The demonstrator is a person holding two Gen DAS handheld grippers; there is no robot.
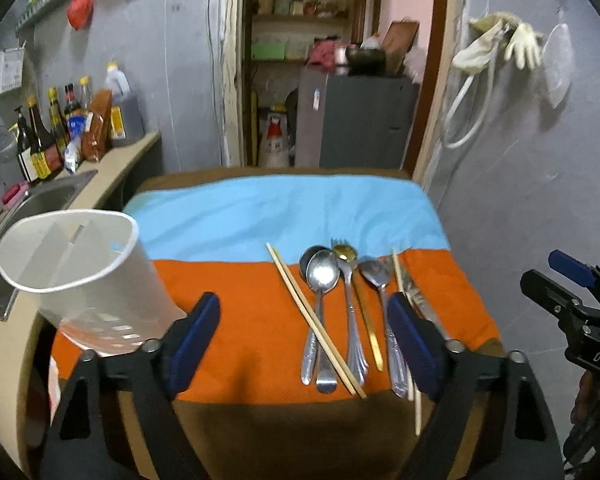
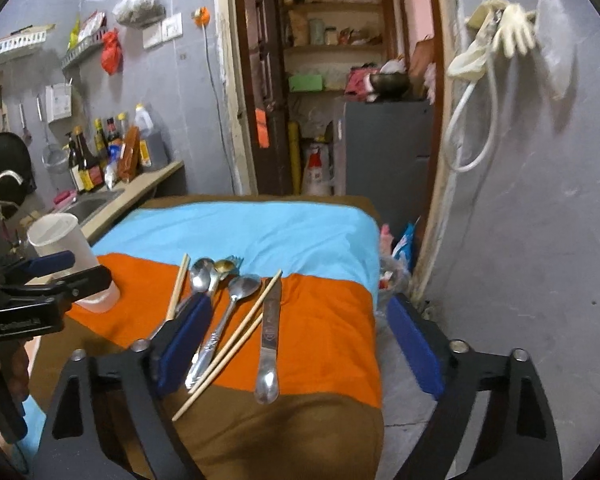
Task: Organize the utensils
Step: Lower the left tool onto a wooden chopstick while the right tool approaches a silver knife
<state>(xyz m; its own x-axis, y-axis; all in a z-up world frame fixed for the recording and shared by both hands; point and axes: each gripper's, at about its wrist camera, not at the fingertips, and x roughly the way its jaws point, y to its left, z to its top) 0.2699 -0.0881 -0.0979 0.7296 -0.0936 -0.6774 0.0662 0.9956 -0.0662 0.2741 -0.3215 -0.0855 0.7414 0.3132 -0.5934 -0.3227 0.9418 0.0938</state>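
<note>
While both claws hang above the near edge with nothing in them, I'm sizing up the pile. Left claw (image 1: 304,340) is spread wide, right claw (image 2: 300,344) likewise; neither touches anything.

Utensils lie in a row on the orange cloth (image 1: 240,320) over the tabletop, handles toward me, bowls toward the blue cloth (image 1: 260,212). White plastic utensil holder (image 1: 80,268) stands at the left edge on the orange cloth, divider visible inside, well apart from the pile.

Handling, my read:
- Steel spoons (image 1: 322,276): stiff, moderately heavy, polished so slippery. They overlap at the bowls and handles touch, so grabbing one cleanly is hard. Best grip is mid-handle across the flat, not the bowl.
- Gold fork (image 1: 346,254): thin handle, lies between spoons, likely drags a neighbour.
- Single chopstick (image 1: 312,320): light, stiff, lies across the spoon handles, so it's on top. I'd take it first, near the middle so it doesn't pivot.
- Chopstick pair (image 2: 236,336): lies diagonal beside the table knife (image 2: 269,340), near ends overhanging onto the brown cover. Round and thin, they'll roll in the pads.
- Knife sits apart from the rest on the right: flat, low profile, cloth gives a bit so pads can dig under. Grip the handle.

Holder looks light and tippy; dropping steel in could knock it.
</note>
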